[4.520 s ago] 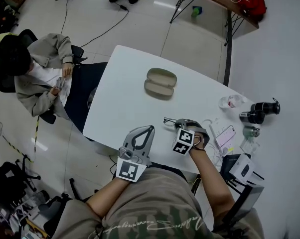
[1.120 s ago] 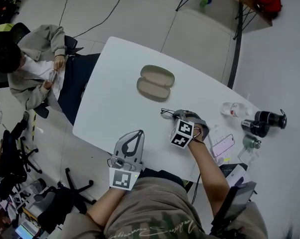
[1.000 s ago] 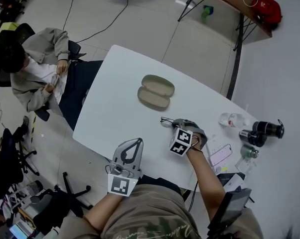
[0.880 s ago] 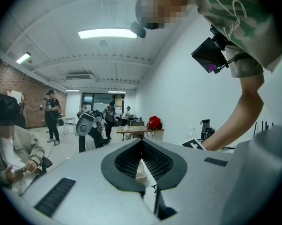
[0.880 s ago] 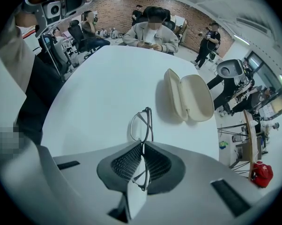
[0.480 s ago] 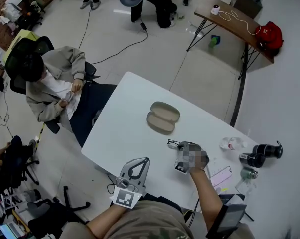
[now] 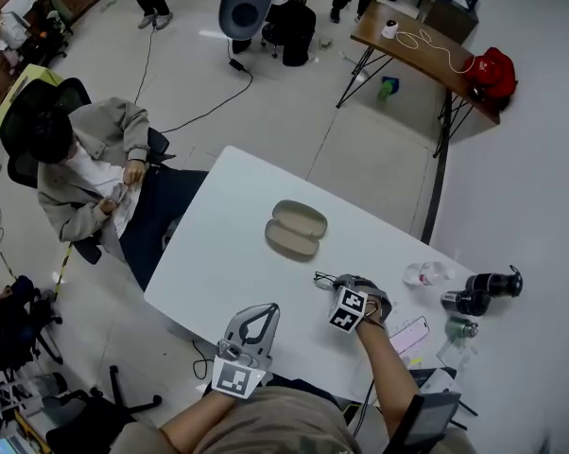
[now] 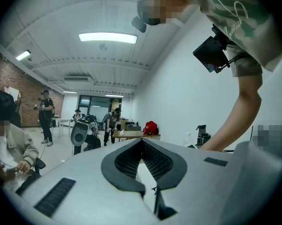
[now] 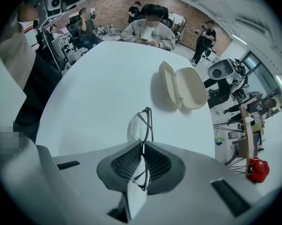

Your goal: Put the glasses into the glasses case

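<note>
Right gripper fingers clamped on thin black-framed glasses, low over white bench. Open beige oval glasses case ahead, bare bench between. Pink phone right. Left gripper fingers together, empty, near front edge.

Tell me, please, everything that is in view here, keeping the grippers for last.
table: one, white, centre of the head view
glasses case: one, beige, open, mid-table
glasses: one pair, black-framed, held by the right gripper
phone: one, pinkish, right of that gripper
seated person: one, grey jacket, left of the table
desk: one, brown, far side, red bag on it
left gripper: one, grey, shut, empty
right gripper: one, grey, shut on the glasses
</note>
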Action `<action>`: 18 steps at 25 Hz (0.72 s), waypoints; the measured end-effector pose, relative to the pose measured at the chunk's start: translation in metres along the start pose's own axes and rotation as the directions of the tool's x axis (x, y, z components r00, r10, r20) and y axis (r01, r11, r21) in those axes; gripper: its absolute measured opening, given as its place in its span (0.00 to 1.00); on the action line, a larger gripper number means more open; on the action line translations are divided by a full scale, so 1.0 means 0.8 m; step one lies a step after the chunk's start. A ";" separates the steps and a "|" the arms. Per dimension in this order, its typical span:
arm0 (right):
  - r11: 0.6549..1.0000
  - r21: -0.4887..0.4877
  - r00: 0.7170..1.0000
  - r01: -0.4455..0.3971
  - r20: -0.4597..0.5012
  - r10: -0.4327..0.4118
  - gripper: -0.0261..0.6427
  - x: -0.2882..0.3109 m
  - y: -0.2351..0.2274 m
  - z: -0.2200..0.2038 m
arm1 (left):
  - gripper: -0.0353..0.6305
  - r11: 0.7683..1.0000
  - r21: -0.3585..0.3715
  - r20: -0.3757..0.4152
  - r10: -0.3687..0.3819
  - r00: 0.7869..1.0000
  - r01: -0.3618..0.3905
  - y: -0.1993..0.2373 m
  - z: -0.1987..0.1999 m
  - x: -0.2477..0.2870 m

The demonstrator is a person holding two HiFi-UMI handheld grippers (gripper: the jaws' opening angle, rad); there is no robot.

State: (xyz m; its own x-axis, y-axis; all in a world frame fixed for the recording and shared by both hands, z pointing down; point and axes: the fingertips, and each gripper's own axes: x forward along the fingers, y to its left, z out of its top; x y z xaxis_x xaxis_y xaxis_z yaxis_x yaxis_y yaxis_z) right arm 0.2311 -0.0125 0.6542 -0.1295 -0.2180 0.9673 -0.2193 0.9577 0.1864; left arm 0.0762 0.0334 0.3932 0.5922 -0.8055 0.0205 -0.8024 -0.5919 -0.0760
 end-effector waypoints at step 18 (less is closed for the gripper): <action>1.000 0.016 1.000 -0.017 0.017 0.017 0.08 0.005 0.000 0.013 | 0.06 1.000 -0.004 -0.050 0.030 0.998 -0.030 0.034 0.006 -0.047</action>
State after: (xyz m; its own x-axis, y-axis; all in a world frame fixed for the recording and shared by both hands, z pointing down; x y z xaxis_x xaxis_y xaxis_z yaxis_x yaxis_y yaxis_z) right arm 0.2204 -0.0157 0.6560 -0.1493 -0.2048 0.9674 -0.2328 0.9581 0.1669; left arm 0.0323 0.0477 0.3855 0.5636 -0.8232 0.0678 -0.8202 -0.5675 -0.0724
